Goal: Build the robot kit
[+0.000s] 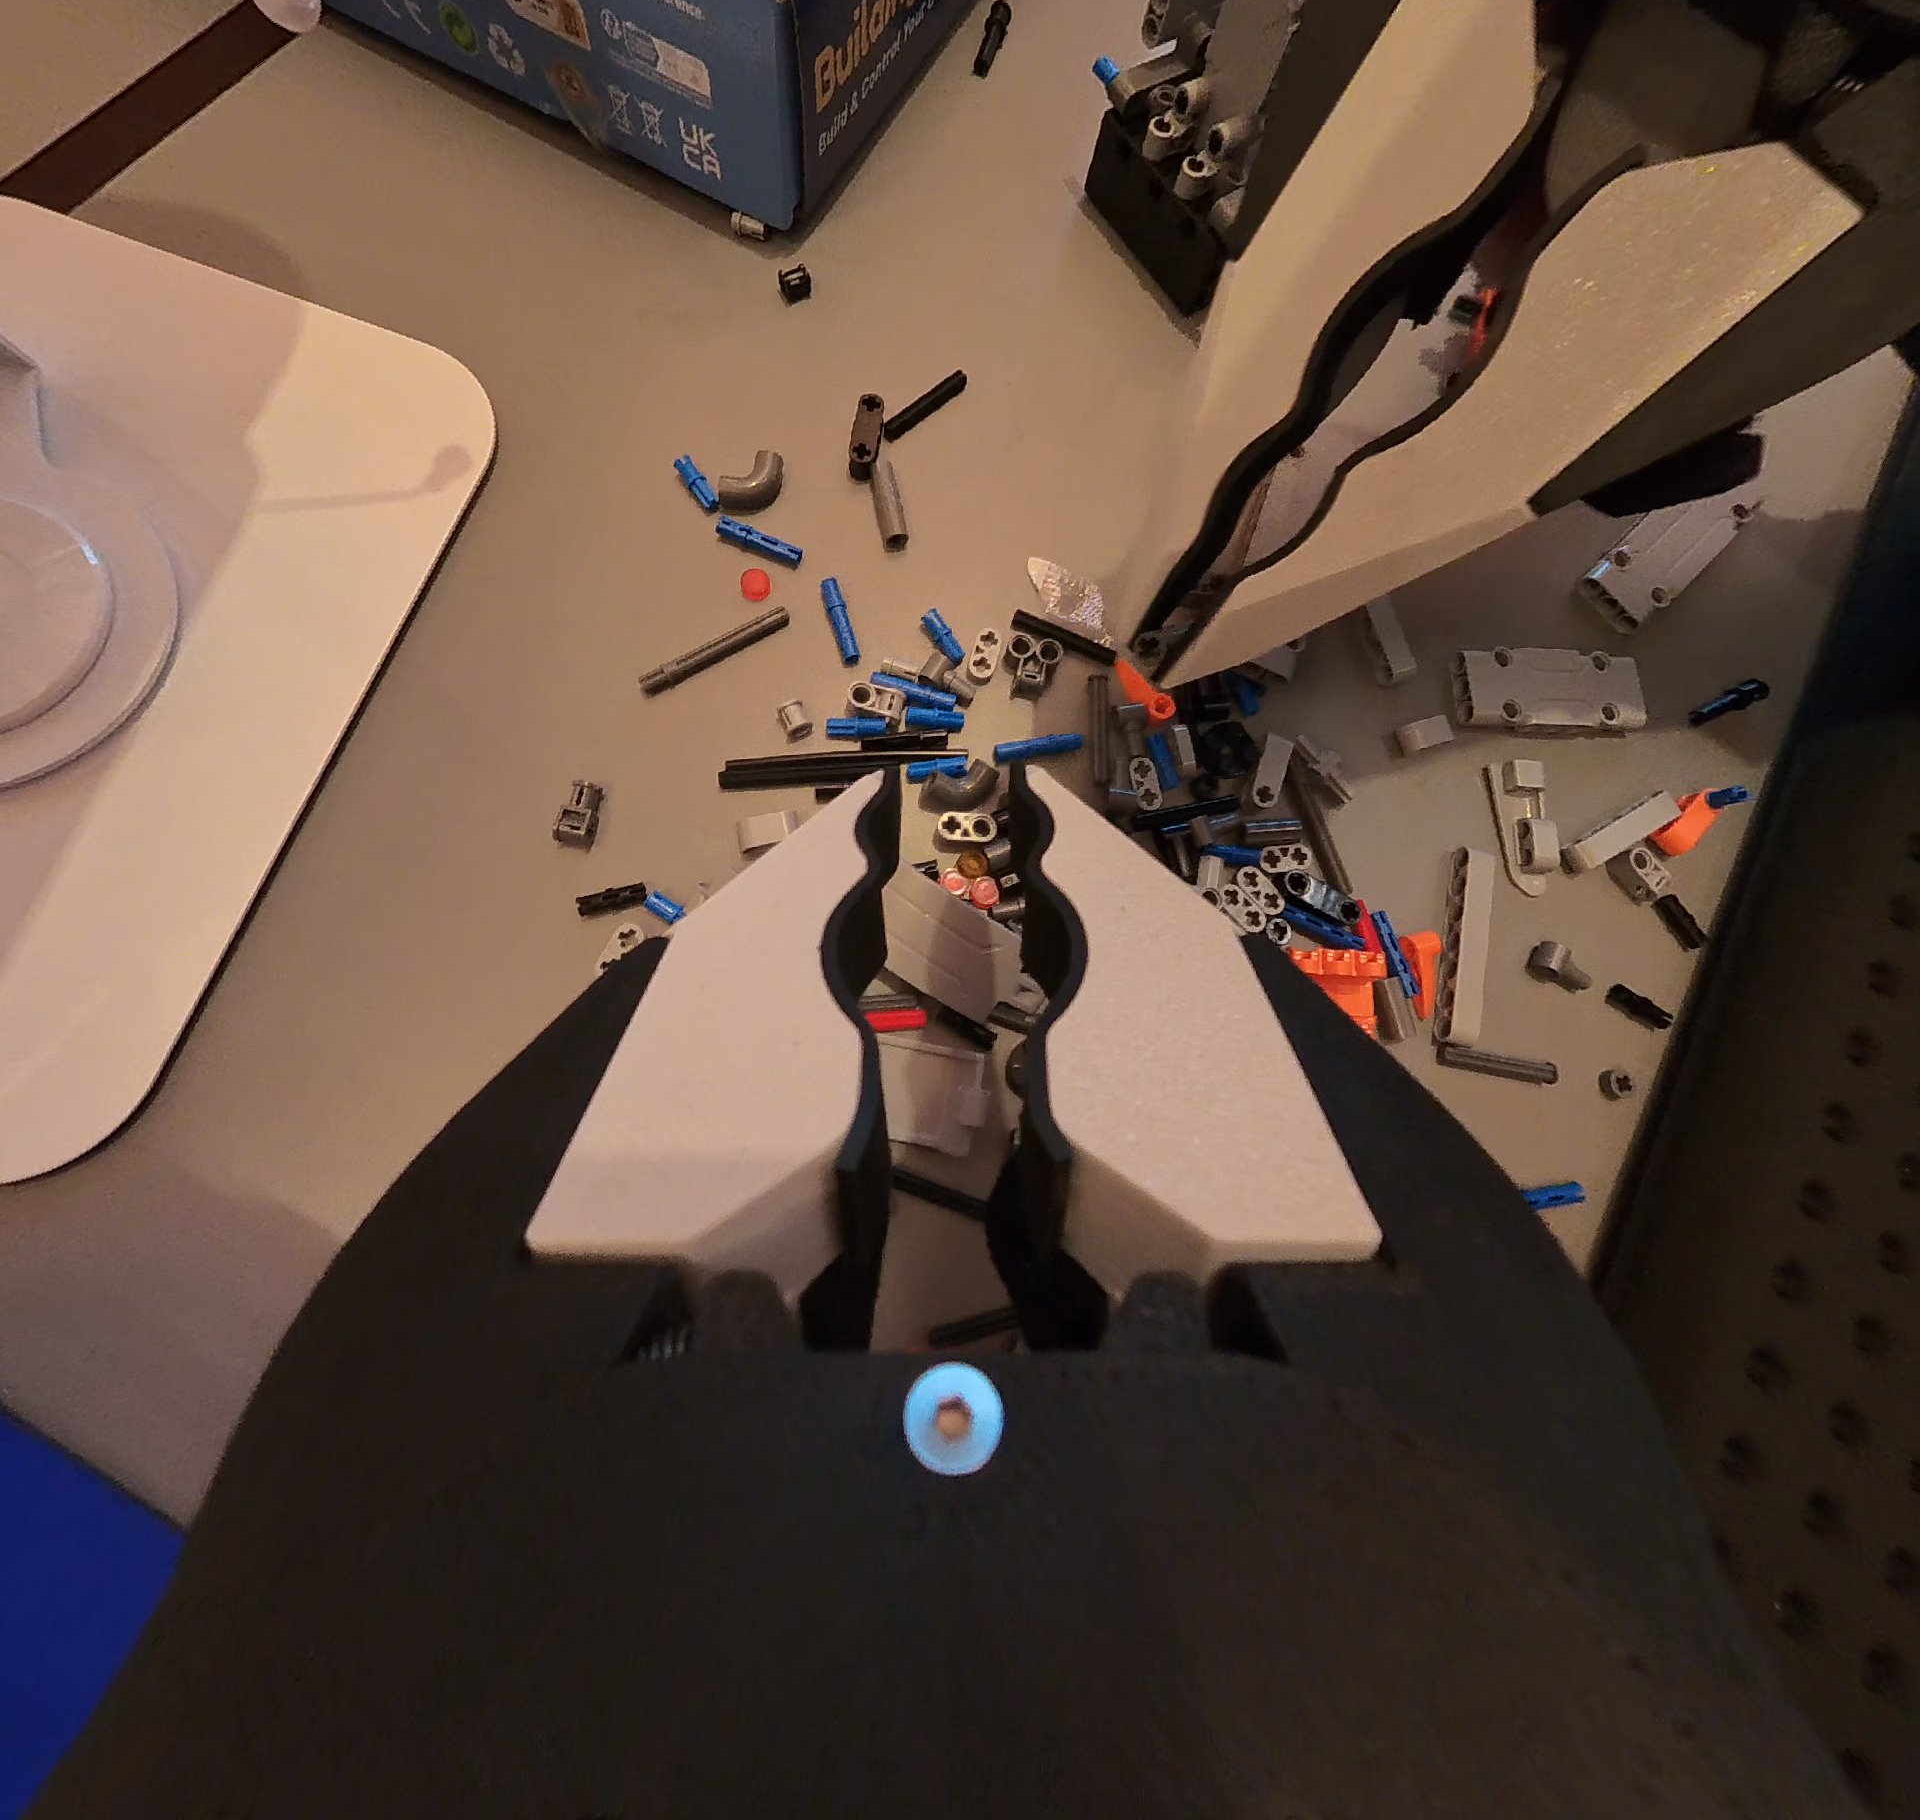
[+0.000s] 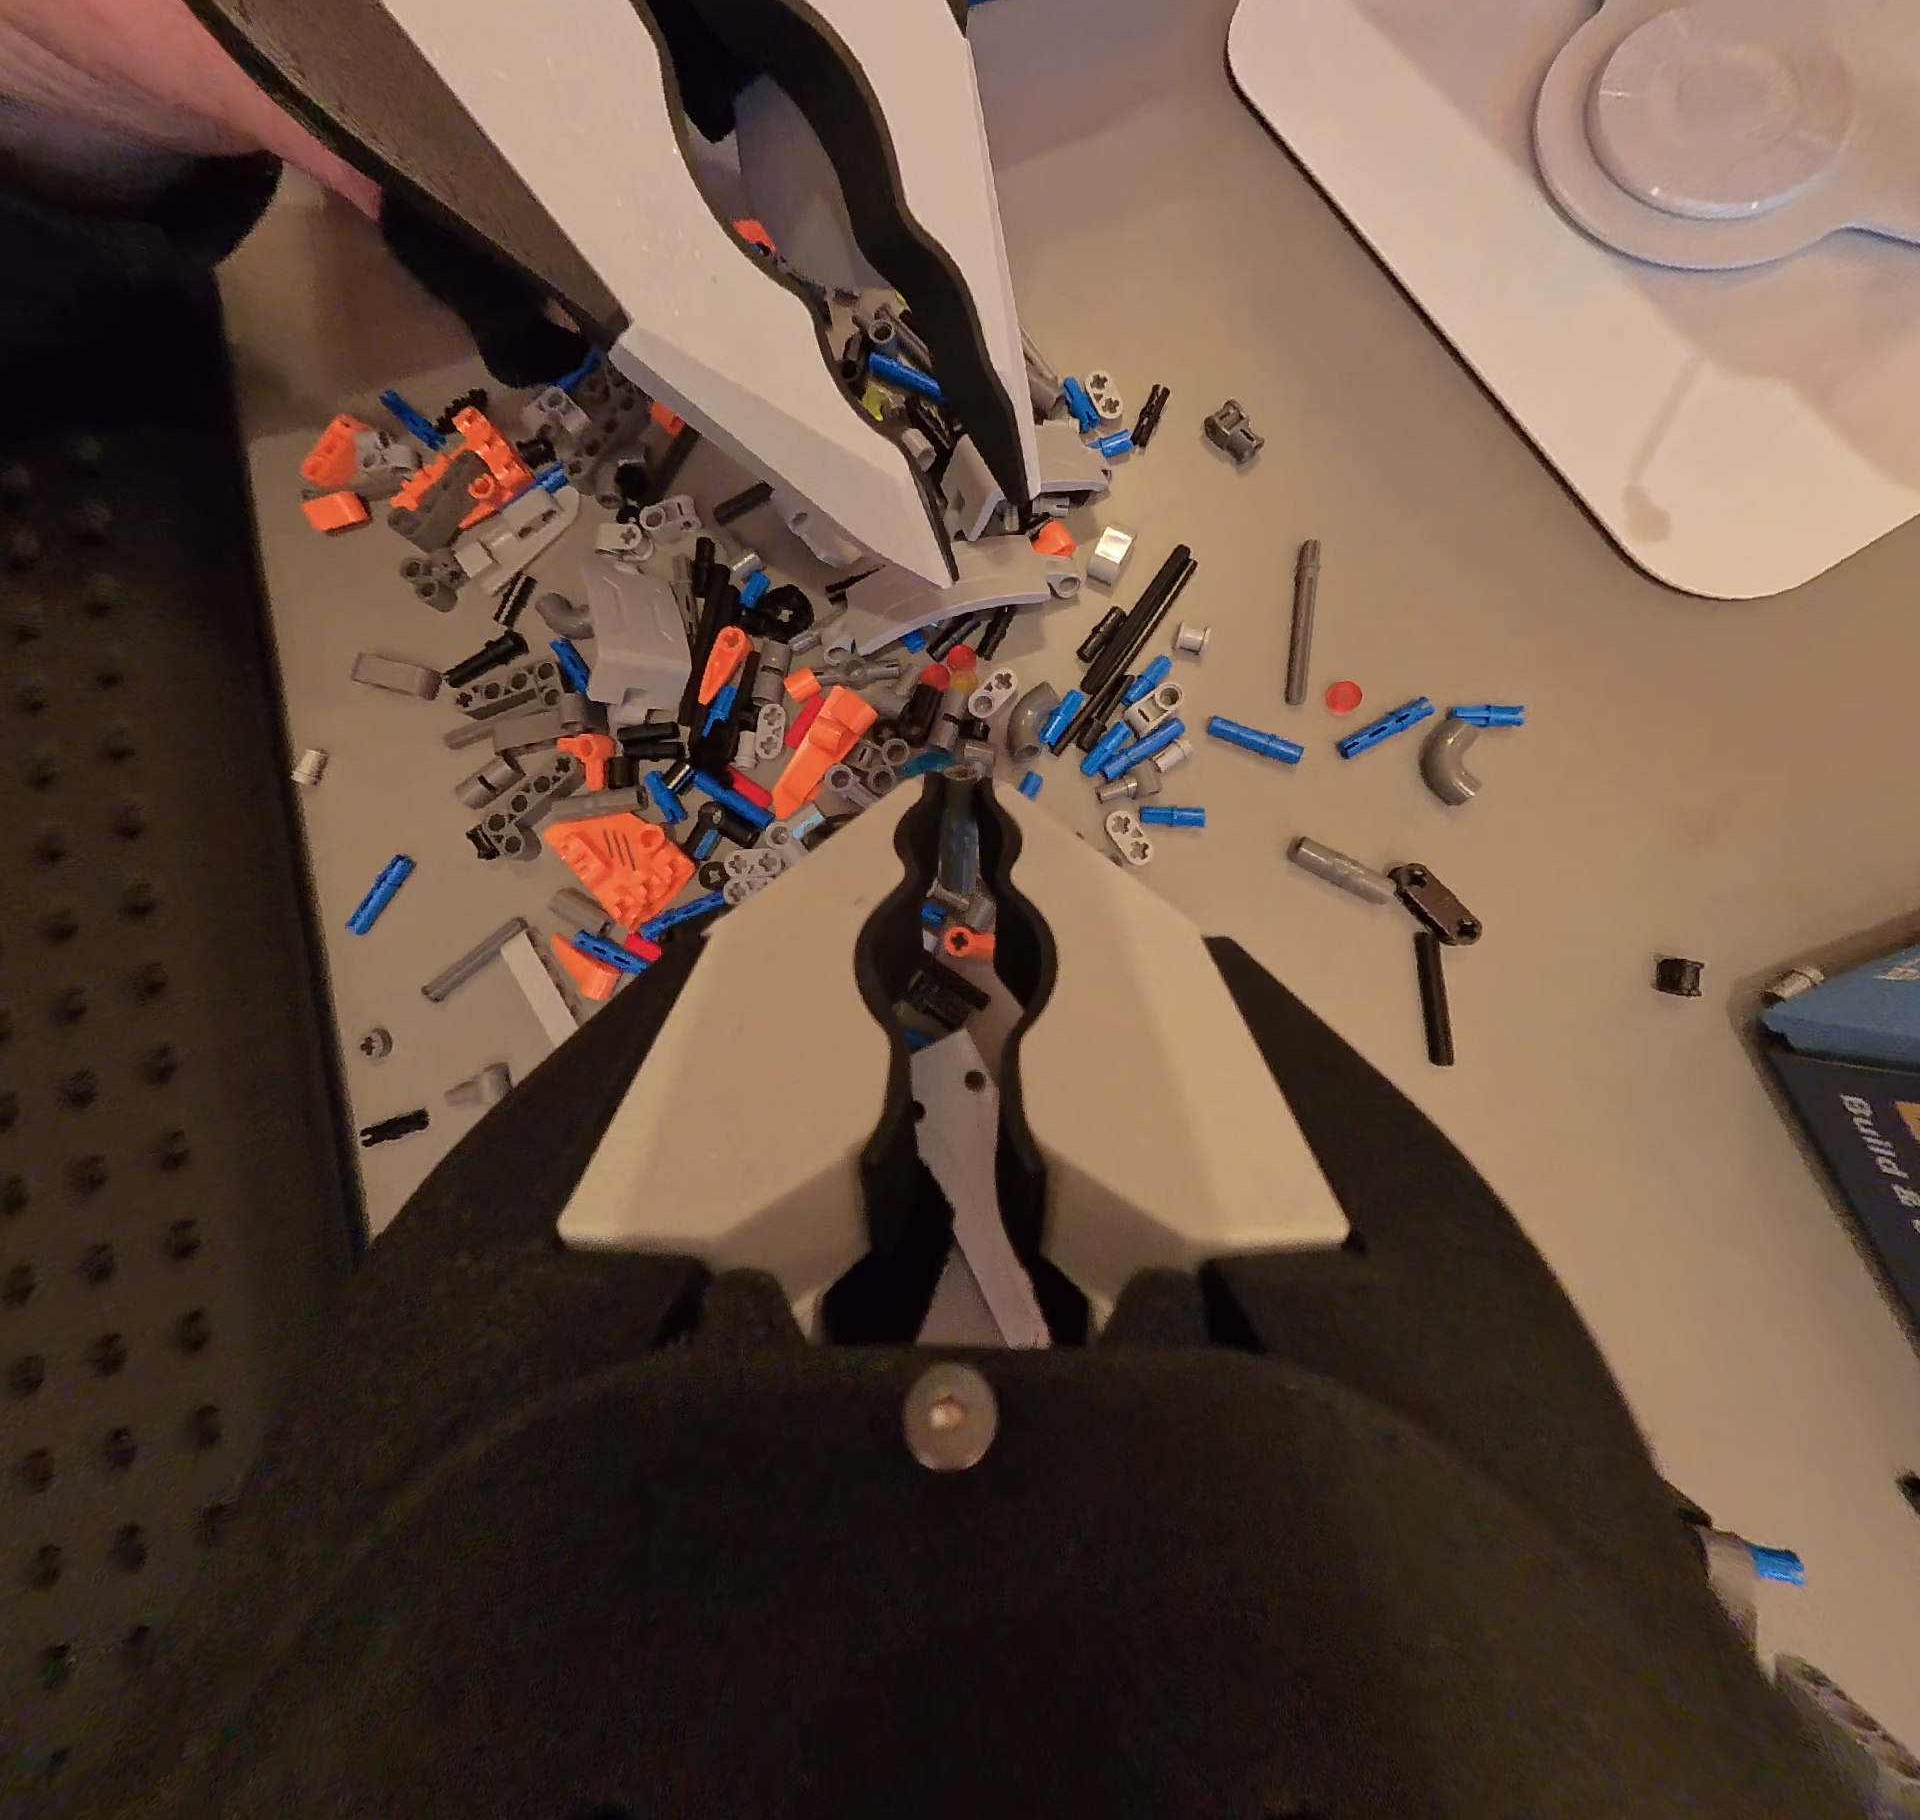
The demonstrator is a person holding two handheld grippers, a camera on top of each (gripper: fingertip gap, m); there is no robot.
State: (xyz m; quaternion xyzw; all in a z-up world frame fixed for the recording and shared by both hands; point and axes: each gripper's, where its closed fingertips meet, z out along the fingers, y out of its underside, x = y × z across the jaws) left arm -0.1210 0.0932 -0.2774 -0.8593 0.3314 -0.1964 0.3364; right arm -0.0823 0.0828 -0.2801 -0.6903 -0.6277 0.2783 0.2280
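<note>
Right claw (image 2: 958, 783) pinches grey pin (image 2: 957, 835); hidden left-view.

My left gripper (image 1: 954, 783) hovers with jaws slightly parted over a heap of small building-kit parts (image 1: 1039, 783). My right gripper (image 1: 1148, 643) touches down just beyond. A blue kit box (image 1: 582, 56) sits at the table's (image 1: 468, 243) far edge.

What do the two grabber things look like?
Both look alike. The left gripper and right gripper each have a rounded black body, two pale grey wedge-shaped fingers lined with wavy black pads, and one small round screw in the middle.
</note>
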